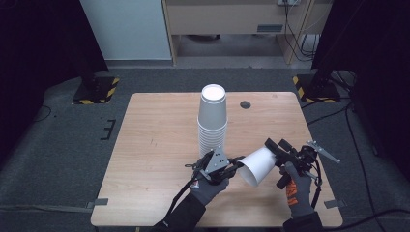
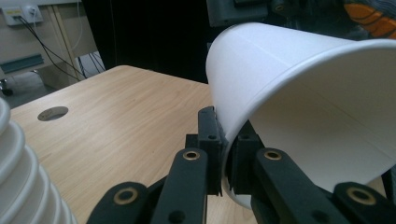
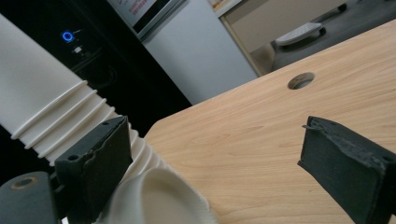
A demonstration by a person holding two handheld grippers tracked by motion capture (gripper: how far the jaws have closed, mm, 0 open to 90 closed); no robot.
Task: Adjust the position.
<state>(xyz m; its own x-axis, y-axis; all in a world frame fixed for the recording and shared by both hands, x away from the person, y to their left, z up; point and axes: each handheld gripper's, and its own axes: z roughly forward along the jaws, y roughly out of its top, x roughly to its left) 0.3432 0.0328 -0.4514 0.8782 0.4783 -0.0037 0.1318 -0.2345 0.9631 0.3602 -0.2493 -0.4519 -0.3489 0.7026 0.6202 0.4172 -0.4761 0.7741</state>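
Loose cup: a white paper cup (image 1: 256, 165) lies on its side in the air, low and right of the middle in the high view, just above the tabletop (image 1: 154, 145).
Left claw: the left claw (image 1: 235, 167) pinches the cup's rim. In the left gripper view its two black jaws are nearly closed on the rim (image 2: 227, 154), one inside the cup and one outside.
Right claw: the right claw (image 1: 271, 147) is at the cup's closed end. In the right gripper view its jaws stand wide apart, with the cup's bottom (image 3: 159, 198) between them. I cannot tell if they touch it.
Cup stack: a tall stack of white cups (image 1: 212, 123) stands upside down in the middle of the tabletop, just behind the left claw.
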